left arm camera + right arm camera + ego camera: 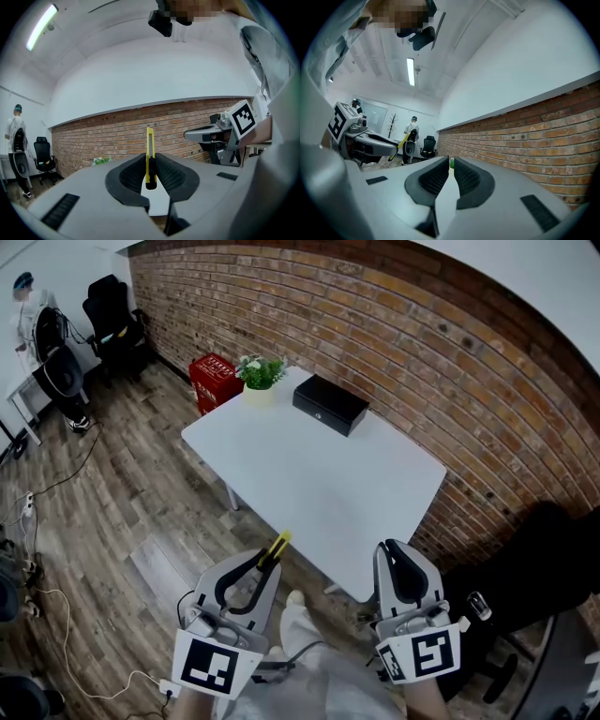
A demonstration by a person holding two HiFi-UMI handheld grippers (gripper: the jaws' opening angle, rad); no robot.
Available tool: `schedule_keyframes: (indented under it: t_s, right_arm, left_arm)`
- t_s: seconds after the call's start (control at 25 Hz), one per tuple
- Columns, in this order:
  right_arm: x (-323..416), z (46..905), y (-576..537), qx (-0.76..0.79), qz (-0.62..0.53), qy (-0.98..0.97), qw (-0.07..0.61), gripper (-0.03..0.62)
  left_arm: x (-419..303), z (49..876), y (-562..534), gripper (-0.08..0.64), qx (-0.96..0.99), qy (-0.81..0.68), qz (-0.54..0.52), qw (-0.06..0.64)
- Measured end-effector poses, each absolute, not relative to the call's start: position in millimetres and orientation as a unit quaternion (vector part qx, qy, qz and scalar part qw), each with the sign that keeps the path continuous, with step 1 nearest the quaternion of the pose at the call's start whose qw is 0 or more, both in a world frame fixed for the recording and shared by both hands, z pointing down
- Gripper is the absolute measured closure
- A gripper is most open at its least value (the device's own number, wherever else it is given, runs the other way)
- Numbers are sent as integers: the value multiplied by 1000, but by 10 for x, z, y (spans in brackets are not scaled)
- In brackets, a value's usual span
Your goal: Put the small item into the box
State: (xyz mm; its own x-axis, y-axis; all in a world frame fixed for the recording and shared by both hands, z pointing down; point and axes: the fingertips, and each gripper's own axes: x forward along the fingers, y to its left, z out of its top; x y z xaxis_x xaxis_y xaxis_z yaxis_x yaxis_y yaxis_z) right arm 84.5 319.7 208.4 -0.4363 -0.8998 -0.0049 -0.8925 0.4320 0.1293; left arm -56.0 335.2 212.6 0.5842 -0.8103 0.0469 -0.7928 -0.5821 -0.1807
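Well off the left of the white rectangular table (309,484), a person in pale clothes (28,310) stands near a black padded office chair (112,324) on the grey wood-plank floor (103,512). A red slatted plastic crate (216,381) sits on the floor against the table's far left corner. On that corner stands a leafy green plant in a pale round pot (260,376).

Off the table's near edge, over the floor, the left gripper (265,563) is a smooth grey shell with black ribbed pads. Those pads are clamped on a slim yellow plastic utility knife (278,547), which sticks out past the jaw tips toward the table. From the left gripper's own view, the knife (150,154) stands upright on edge between the pads (133,173), its black slider seated in the grip.

At the table's far edge, close to the rough red brick wall (422,343), lies the flat black rectangular box (330,404), lid down, with a small lock on its front face.

Just off the table's near right corner, the right gripper (394,554) is of the same build. Its ribbed pads (466,178) are drawn together to a thin slit, with nothing between them.
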Motion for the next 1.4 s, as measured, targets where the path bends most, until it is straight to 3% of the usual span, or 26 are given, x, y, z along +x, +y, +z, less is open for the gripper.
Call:
schedule_keyframes:
  t_s: [0.8, 1.4]
  right_arm:
    - [985, 2269, 1244, 513, -32, -857, 41, 532]
    - [1005, 2532, 581, 506, -8, -861, 49, 532]
  left_arm:
    - [-256, 2242, 1376, 492, -887, 456, -64, 40]
    - [-141, 2421, 643, 492, -890, 451, -69, 18]
